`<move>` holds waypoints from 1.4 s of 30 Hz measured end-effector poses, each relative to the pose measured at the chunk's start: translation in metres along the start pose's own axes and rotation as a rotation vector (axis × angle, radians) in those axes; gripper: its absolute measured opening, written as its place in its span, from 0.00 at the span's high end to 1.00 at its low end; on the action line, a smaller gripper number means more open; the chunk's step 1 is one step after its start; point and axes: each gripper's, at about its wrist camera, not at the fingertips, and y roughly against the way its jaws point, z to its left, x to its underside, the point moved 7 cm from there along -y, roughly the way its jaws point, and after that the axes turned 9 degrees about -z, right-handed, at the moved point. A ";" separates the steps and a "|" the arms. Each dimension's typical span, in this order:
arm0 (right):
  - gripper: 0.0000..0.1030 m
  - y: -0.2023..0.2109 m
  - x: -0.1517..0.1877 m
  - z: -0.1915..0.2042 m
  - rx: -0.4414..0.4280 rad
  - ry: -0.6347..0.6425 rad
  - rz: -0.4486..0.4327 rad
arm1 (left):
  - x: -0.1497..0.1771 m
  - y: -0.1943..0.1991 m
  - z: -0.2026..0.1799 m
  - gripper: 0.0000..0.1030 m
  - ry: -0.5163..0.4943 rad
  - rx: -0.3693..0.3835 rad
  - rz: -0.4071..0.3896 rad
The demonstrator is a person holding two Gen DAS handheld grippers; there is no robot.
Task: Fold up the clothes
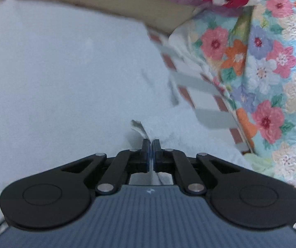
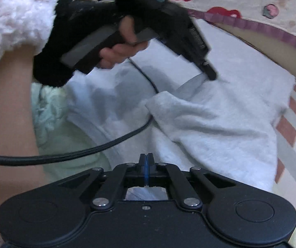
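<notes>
Left gripper [image 1: 151, 143]: jaws pinched nearly together on a frayed hem of the pale blue-white fleecy garment [image 1: 65, 78], which lies spread across the bed. The grip looks set for carrying that edge over. Open cloth lies to its left; the checked red-and-grey sheet [image 1: 191, 80] and floral quilt [image 1: 272, 62] crowd the right.

Right gripper [image 2: 146, 158]: jaws closed, apparently on cloth below, though the contact is hidden. A black cable [image 2: 98, 148] trails over the folds and could snag.
</notes>
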 end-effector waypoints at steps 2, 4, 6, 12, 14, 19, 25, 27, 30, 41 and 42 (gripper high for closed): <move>0.96 0.015 -0.008 -0.007 0.041 -0.075 -0.065 | 0.005 0.002 -0.001 0.80 -0.024 -0.047 0.010; 0.89 0.029 -0.019 -0.013 0.117 -0.022 -0.094 | 0.009 0.012 -0.011 0.54 -0.044 -0.015 0.000; 0.73 0.041 -0.022 -0.020 0.209 0.056 -0.062 | 0.012 0.025 -0.026 0.47 -0.037 0.102 0.013; 0.48 0.052 -0.001 -0.038 0.335 0.121 0.084 | 0.044 0.028 -0.050 0.40 -0.100 0.250 0.206; 0.48 0.047 0.008 -0.043 0.371 0.108 0.105 | 0.057 0.024 -0.049 0.69 -0.154 0.213 0.232; 0.95 0.059 0.013 -0.060 0.360 -0.068 0.041 | 0.061 0.038 -0.048 0.99 -0.077 0.290 0.211; 0.96 0.080 0.031 -0.076 0.355 -0.280 0.028 | 0.075 0.050 -0.045 0.99 0.046 0.363 0.269; 0.96 0.074 0.035 -0.072 0.377 -0.249 0.056 | 0.086 0.044 -0.042 0.97 0.043 0.334 0.314; 0.95 0.072 0.036 -0.071 0.393 -0.242 0.074 | 0.093 0.048 -0.042 0.95 -0.001 0.306 0.311; 0.57 0.119 -0.042 -0.088 0.305 -0.412 -0.169 | 0.053 0.103 0.021 0.44 -0.024 0.065 0.172; 0.57 0.108 -0.057 -0.089 0.249 -0.427 -0.200 | 0.048 0.113 0.032 0.44 0.005 0.034 0.140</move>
